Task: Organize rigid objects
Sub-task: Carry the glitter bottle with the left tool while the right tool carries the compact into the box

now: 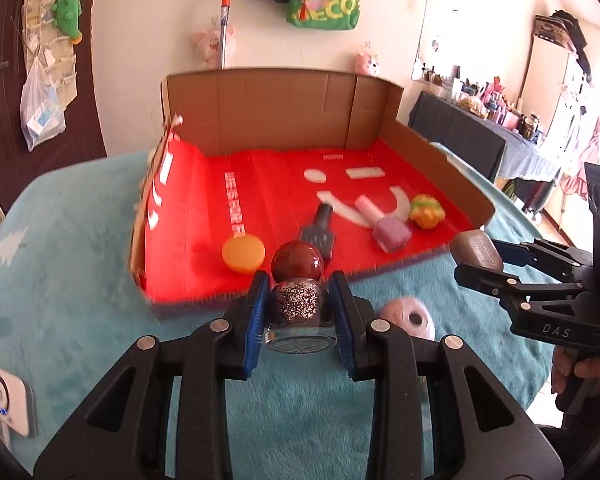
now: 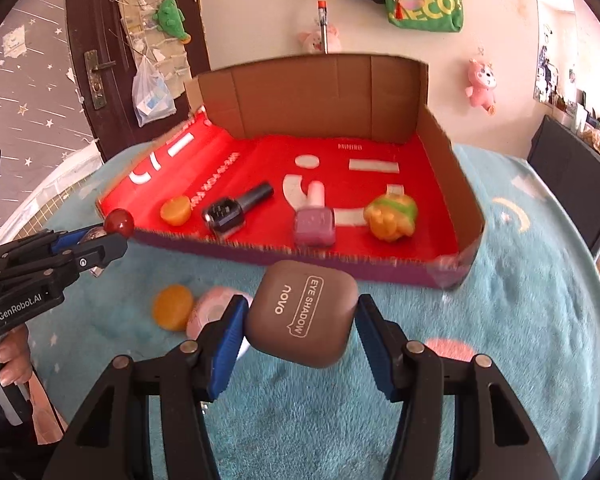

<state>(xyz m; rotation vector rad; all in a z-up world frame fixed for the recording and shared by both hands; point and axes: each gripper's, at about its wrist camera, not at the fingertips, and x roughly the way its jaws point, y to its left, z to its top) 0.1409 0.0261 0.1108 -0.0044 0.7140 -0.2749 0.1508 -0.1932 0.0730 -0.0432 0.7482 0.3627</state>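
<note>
Both hand-held grippers were loaded, held just short of the red cardboard box point(image 1: 260, 184).

Left hand-held gripper point(image 1: 300, 316) clamped a glitter nail polish bottle point(image 1: 298, 300) with a dark red round cap, lower centre of the left wrist view. Right hand-held gripper point(image 2: 300, 328) pinched a brown eye shadow case point(image 2: 302, 316), lower centre of the right wrist view. Inside the box lay a dark polish bottle point(image 2: 236, 208), pink polish bottle point(image 2: 314, 220), orange cap point(image 2: 176, 210), and yellow-green toy point(image 2: 392, 214). On the teal fuzzy surface point(image 2: 500, 320), another orange piece point(image 2: 172, 306) sat touching a pink round item point(image 2: 212, 312), lower left.
</note>
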